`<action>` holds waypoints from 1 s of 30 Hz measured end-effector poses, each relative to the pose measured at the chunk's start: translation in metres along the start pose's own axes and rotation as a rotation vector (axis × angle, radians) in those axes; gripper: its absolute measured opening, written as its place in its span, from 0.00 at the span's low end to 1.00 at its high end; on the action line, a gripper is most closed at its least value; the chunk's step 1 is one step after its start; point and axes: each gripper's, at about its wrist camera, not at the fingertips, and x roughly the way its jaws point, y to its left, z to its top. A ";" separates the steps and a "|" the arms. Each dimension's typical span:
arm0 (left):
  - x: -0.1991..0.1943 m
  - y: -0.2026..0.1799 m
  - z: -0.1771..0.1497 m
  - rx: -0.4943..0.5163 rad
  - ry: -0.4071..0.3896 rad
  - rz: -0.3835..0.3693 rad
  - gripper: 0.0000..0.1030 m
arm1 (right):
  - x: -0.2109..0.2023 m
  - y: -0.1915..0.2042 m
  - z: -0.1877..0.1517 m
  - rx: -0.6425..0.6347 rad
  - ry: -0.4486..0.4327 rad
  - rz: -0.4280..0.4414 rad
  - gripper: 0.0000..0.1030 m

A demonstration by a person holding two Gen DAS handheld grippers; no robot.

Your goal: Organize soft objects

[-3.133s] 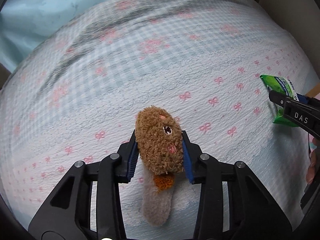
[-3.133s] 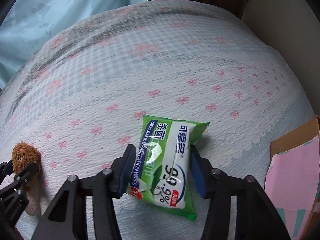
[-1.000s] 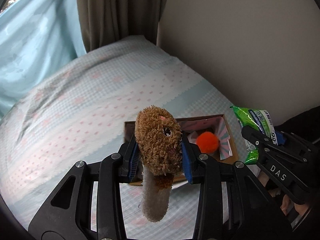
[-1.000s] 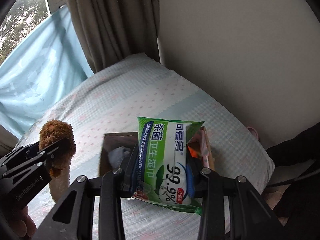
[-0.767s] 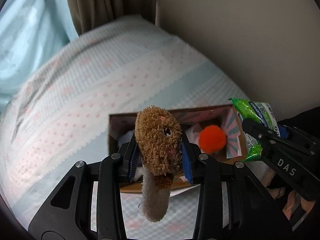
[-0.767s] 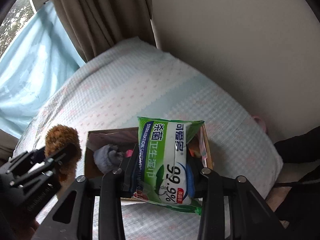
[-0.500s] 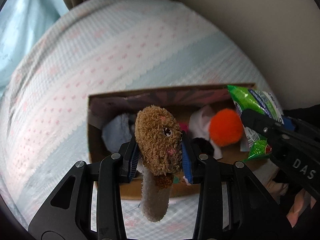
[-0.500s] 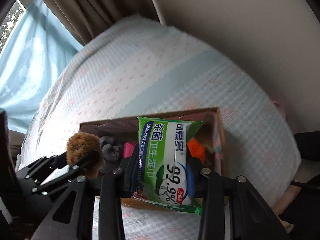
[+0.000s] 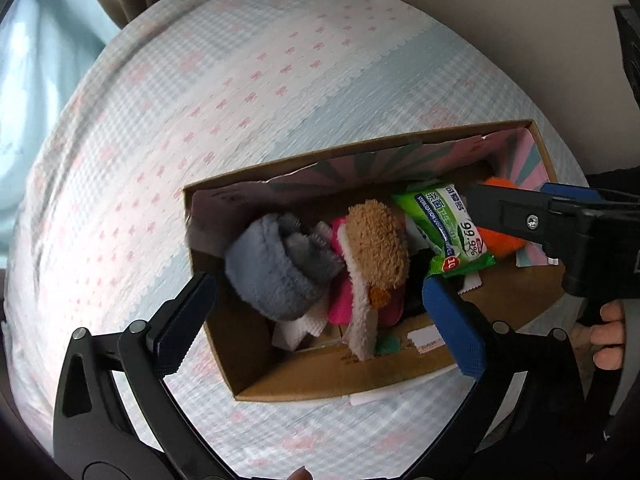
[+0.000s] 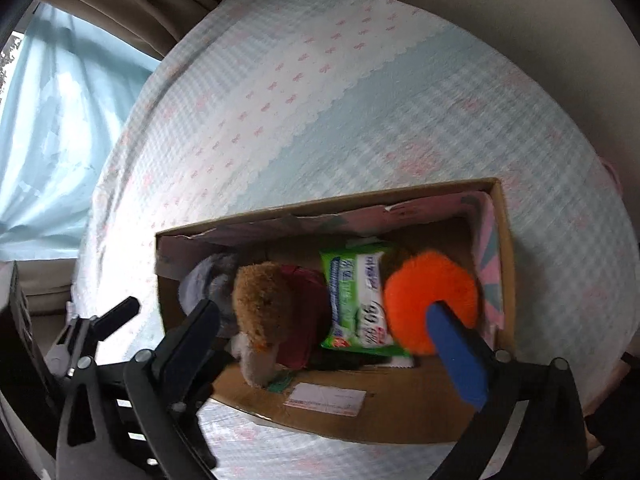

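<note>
A cardboard box (image 9: pixel 320 380) (image 10: pixel 360 420) sits on the bed. In it lie a brown plush toy (image 9: pixel 376 244) (image 10: pixel 264 300), a green wet-wipes pack (image 9: pixel 444 228) (image 10: pixel 356 300), a grey fuzzy sock (image 9: pixel 272 268) (image 10: pixel 208 280), an orange pompom (image 10: pixel 432 292) (image 9: pixel 500 240) and pink cloth (image 9: pixel 344 304). My left gripper (image 9: pixel 320 312) is open and empty above the plush toy. My right gripper (image 10: pixel 324 340) is open and empty above the wipes and pompom. Its arm also shows in the left wrist view (image 9: pixel 560 220).
The box stands on a bedspread with pink bows (image 9: pixel 240 100) (image 10: pixel 320 80). A beige wall (image 9: pixel 500 8) lies beyond the bed. Curtains (image 10: pixel 48 120) hang at the left. The person's fingers (image 9: pixel 604 340) show at the right.
Both grippers came down over the box and opened. The plush toy and the wipes pack left the jaws and now lie inside the box.
</note>
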 end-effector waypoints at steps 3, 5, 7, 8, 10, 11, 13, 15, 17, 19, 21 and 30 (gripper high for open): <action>-0.011 0.002 -0.003 0.002 -0.021 -0.004 1.00 | -0.007 0.000 -0.006 0.015 -0.013 -0.007 0.99; -0.019 0.003 -0.005 0.003 -0.042 -0.004 1.00 | -0.015 0.002 -0.009 0.011 -0.026 -0.009 0.99; -0.032 0.005 -0.009 -0.002 -0.066 -0.007 1.00 | -0.027 0.009 -0.013 -0.007 -0.056 -0.025 0.99; -0.039 0.008 -0.012 -0.008 -0.079 -0.011 1.00 | -0.035 0.013 -0.016 -0.017 -0.073 -0.034 0.99; -0.057 0.013 -0.017 -0.026 -0.108 -0.025 1.00 | -0.051 0.021 -0.023 -0.028 -0.103 -0.042 0.99; -0.067 0.016 -0.021 -0.036 -0.120 -0.028 1.00 | -0.062 0.025 -0.027 -0.030 -0.124 -0.041 0.99; -0.089 0.022 -0.029 -0.051 -0.153 -0.024 1.00 | -0.083 0.033 -0.037 -0.029 -0.160 -0.051 0.99; -0.122 0.030 -0.042 -0.069 -0.214 -0.023 1.00 | -0.102 0.043 -0.047 -0.045 -0.193 -0.052 0.99; -0.145 0.037 -0.052 -0.086 -0.254 -0.030 1.00 | -0.126 0.058 -0.061 -0.081 -0.241 -0.079 0.99; -0.171 0.045 -0.064 -0.106 -0.282 -0.023 1.00 | -0.148 0.072 -0.076 -0.108 -0.285 -0.103 0.99; -0.202 0.054 -0.080 -0.117 -0.328 -0.020 1.00 | -0.173 0.085 -0.093 -0.120 -0.319 -0.095 0.99; -0.299 0.096 -0.150 -0.143 -0.514 -0.021 1.00 | -0.265 0.148 -0.173 -0.183 -0.539 -0.128 0.99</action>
